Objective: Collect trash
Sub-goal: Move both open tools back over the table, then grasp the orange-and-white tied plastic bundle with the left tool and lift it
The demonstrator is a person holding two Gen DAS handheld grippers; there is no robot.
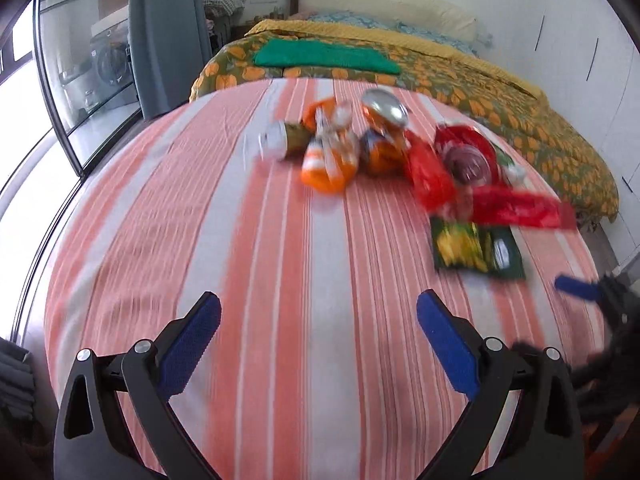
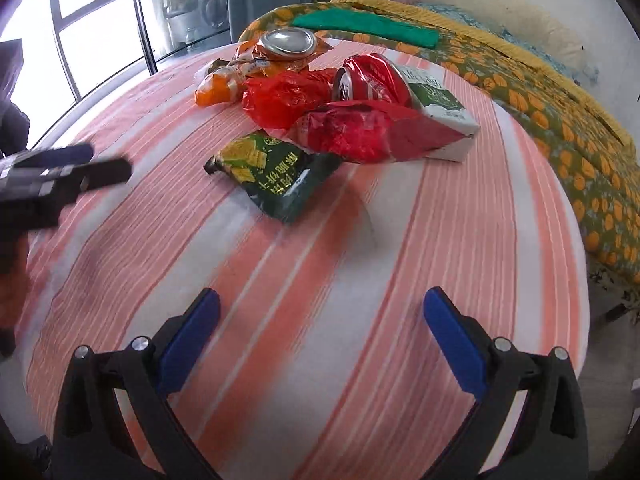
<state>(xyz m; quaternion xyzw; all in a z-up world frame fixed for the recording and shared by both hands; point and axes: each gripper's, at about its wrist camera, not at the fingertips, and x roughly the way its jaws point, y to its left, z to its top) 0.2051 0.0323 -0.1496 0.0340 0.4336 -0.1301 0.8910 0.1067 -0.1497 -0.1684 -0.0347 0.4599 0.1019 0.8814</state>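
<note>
Half-hidden carton (image 2: 436, 108) behind red wrappers (image 2: 360, 136); left claw (image 1: 319, 320) view blurred.

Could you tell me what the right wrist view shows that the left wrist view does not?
Only the right wrist view shows the green and white carton clearly, lying behind the red wrapper, with sharp print on the green snack packet.

Only the left wrist view shows a clear bottle with an olive label, blurred, at the pile's left edge.

Both show the striped tablecloth, the crushed red can, the silver-topped orange can, and both grippers open: the left gripper and the right gripper.
</note>
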